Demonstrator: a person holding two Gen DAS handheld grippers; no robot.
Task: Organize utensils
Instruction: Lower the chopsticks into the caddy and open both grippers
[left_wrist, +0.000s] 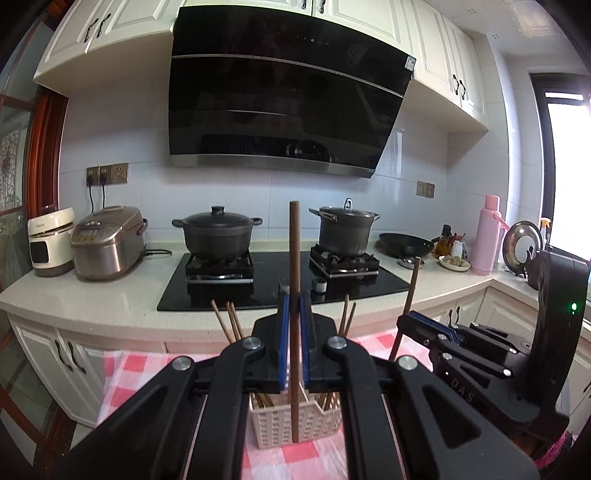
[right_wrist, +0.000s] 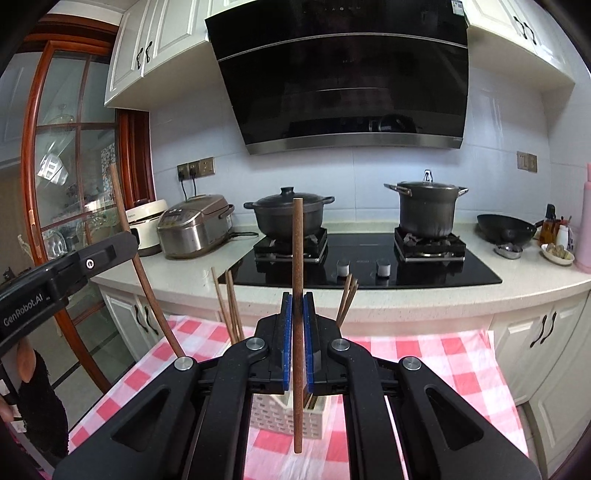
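**Each claw clamps one upright chopstick over the utensil basket**

The left gripper (left_wrist: 293, 314) has its blue pads pressed narrow on a dark brown chopstick (left_wrist: 294, 280) that stands upright between them, its top rising well above the fingertips and its lower end hanging in front of the white slotted basket (left_wrist: 295, 421) just below and ahead of the claw. The right gripper (right_wrist: 297, 314) is likewise clamped narrow on a second brown chopstick (right_wrist: 297, 258), also upright, with its lower end hanging in front of the same basket (right_wrist: 280, 417).

More loose chopsticks (left_wrist: 231, 321) lean out of the basket to the left of the left claw's fingers, and another pair (left_wrist: 348, 317) leans out to their right. From the right wrist they show as a bundle (right_wrist: 229, 306) left of the fingers and a pair (right_wrist: 347, 299) to the right.

The basket stands on a pink-and-white checked cloth (right_wrist: 424, 354) beneath both claws. Beyond the fingertips lies the countertop (left_wrist: 110, 295) with a black gas hob (right_wrist: 369, 266), two lidded dark pots (left_wrist: 218, 232) (left_wrist: 345, 229) on its burners, and a rice cooker (left_wrist: 109, 242) far left.
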